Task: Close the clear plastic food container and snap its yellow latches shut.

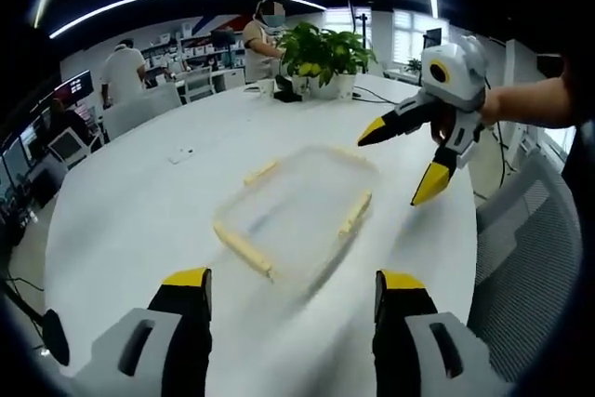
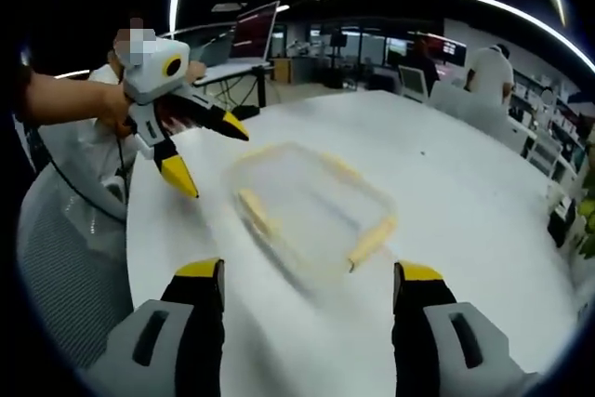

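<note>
A clear plastic food container [image 1: 297, 206] with yellow latches [image 1: 244, 248] lies on the white round table [image 1: 139, 202], blurred by motion. My left gripper [image 1: 291, 285] stands open, its yellow-tipped jaws wide apart just short of the container's near edge. The right gripper [image 1: 400, 163] hangs open above the table to the container's right, held by a hand. In the right gripper view the container [image 2: 311, 211] lies ahead of my open right gripper [image 2: 311, 276]. The left gripper [image 2: 212, 157] hovers open at the container's upper left.
Potted plants [image 1: 325, 58] stand at the table's far edge with cables and small items. A small flat object [image 1: 181, 155] lies on the table to the left. A grey mesh chair [image 1: 525, 267] stands by the table's right edge. People and desks fill the office behind.
</note>
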Tool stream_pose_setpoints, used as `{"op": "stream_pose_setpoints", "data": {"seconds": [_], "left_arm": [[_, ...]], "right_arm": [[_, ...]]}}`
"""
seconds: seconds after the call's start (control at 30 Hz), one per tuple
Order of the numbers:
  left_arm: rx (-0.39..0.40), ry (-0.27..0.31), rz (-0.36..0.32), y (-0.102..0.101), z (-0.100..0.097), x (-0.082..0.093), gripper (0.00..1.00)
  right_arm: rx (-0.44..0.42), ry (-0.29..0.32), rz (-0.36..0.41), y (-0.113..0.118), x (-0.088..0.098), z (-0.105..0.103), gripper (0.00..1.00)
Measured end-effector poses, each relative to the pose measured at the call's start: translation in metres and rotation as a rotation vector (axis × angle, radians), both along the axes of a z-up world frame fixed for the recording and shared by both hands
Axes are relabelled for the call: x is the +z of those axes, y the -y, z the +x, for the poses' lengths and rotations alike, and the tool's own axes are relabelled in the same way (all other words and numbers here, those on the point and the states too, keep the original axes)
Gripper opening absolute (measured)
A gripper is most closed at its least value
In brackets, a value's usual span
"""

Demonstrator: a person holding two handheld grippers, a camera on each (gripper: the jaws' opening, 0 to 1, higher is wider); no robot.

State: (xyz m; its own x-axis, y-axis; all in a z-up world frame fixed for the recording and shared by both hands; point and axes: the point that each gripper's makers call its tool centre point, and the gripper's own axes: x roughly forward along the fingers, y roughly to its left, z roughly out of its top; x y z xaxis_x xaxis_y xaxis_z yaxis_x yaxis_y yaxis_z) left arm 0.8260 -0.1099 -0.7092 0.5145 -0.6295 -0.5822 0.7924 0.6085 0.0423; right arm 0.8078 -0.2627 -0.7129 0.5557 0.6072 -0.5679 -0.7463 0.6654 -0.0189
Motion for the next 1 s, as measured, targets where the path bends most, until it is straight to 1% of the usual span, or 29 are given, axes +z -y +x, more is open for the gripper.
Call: {"op": "stream_pose_setpoints", "data": {"seconds": [0.27, 0.47, 0.53, 0.6, 0.67, 0.77, 0.83, 0.9, 1.0], "left_arm": [[0.037, 0.025, -0.046, -0.008, -0.024, 0.006, 0.73], [0.096, 0.055, -0.09, -0.015, -0.041, 0.015, 0.79], [0.1, 0.072, -0.093, -0.019, -0.048, 0.016, 0.81], [0.105, 0.083, -0.097, -0.022, -0.054, 0.018, 0.81], [0.115, 0.088, -0.114, -0.023, -0.056, 0.021, 0.83], [0.118, 0.093, -0.114, -0.024, -0.06, 0.024, 0.88], [0.12, 0.092, -0.113, -0.024, -0.061, 0.025, 0.92], [0.137, 0.081, -0.117, -0.024, -0.061, 0.025, 0.98], [0.136, 0.087, -0.134, -0.023, -0.063, 0.028, 0.99]], "right_arm": [[-0.042, 0.017, 0.042, 0.008, 0.003, -0.021, 0.78], [-0.072, 0.057, 0.077, 0.012, 0.01, -0.038, 0.83], [-0.081, 0.078, 0.086, 0.014, 0.013, -0.043, 0.85], [-0.085, 0.085, 0.097, 0.014, 0.014, -0.049, 0.89], [-0.081, 0.087, 0.089, 0.013, 0.012, -0.054, 0.92], [-0.09, 0.084, 0.096, 0.016, 0.011, -0.059, 0.96], [-0.1, 0.084, 0.107, 0.017, 0.012, -0.062, 0.99], [-0.103, 0.096, 0.107, 0.017, 0.013, -0.064, 0.99], [-0.109, 0.099, 0.104, 0.018, 0.012, -0.066, 1.0]]}}
